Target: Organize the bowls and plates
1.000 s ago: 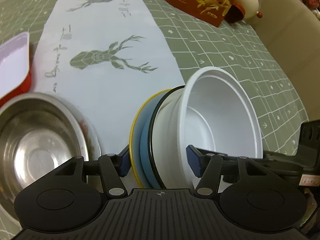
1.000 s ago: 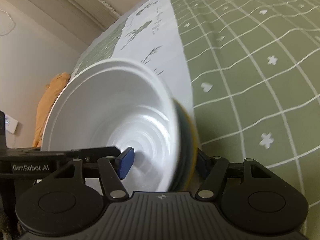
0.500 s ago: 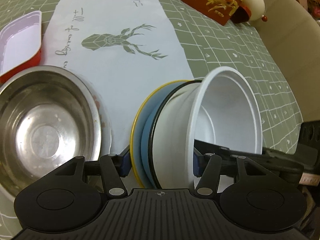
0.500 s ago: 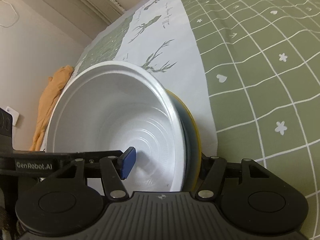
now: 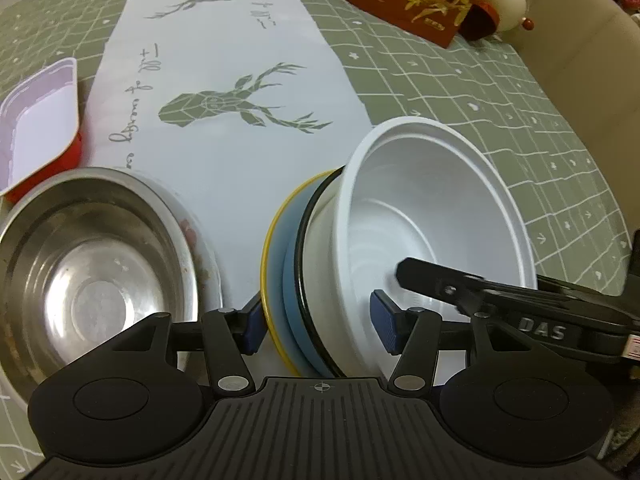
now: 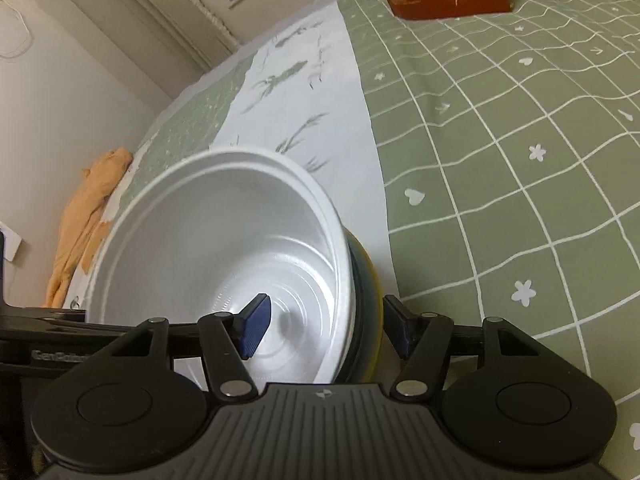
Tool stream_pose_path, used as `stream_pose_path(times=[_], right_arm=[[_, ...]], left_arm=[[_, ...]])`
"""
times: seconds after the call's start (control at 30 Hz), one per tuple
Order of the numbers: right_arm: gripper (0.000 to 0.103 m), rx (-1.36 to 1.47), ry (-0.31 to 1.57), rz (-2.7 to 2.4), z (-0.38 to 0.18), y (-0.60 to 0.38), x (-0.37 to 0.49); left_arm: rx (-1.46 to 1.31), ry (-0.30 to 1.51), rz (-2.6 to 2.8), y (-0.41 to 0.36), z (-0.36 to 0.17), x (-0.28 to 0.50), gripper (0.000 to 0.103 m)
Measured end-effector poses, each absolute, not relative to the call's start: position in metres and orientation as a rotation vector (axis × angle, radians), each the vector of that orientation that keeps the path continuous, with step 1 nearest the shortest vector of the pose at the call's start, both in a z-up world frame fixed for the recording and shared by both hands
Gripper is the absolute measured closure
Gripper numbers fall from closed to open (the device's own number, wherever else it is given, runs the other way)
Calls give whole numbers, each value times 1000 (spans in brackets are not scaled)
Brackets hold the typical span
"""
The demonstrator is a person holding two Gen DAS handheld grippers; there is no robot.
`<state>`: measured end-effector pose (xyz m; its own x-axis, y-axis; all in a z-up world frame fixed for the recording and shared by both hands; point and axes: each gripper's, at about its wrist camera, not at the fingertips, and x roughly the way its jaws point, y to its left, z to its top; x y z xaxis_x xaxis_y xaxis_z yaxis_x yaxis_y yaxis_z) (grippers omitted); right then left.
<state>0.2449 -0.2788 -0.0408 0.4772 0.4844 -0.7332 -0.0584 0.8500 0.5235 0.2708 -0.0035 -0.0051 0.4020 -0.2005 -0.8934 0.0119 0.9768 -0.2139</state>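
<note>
Most of the stacking looks done: a white ribbed plastic bowl (image 5: 436, 216) sits nested in a white bowl with a black rim (image 5: 320, 280), which in turn sits in a blue plate with a yellow rim (image 5: 276, 280), and the whole nest is held tilted on its edge above the white deer-print runner (image 5: 224, 92) that runs down the middle of the green checked table (image 5: 520, 92). The left tool (image 5: 318, 324) straddles the nest with one blue pad outside the yellow rim and the other inside the white plastic bowl; its jaws stand wide and have just been closing a little, but whether the pads press on the stack I cannot tell. The right tool (image 6: 332, 328) comes in from the other side, one pad inside the white bowl and the other behind the yellow rim, its jaws about half open and apparently clamped on the stack. Still apart is a stainless steel bowl (image 5: 92, 276), which rests on a pale plate near the table's near left edge, just beside the held nest. A white-and-red rectangular tray (image 5: 36, 120) lies further along the left edge. As I judge it, what remains is to set the nest down level and bring it together with the steel bowl, perhaps the tray too.
</note>
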Motion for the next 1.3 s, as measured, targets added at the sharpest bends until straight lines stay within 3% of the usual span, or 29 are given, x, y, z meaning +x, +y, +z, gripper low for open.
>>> stream_pose_path(times=[1.3], right_arm=[[49,534,1114,399,-59,-276,253]], left_arm=[[-189,1132,-130,-4,-8,278,44]])
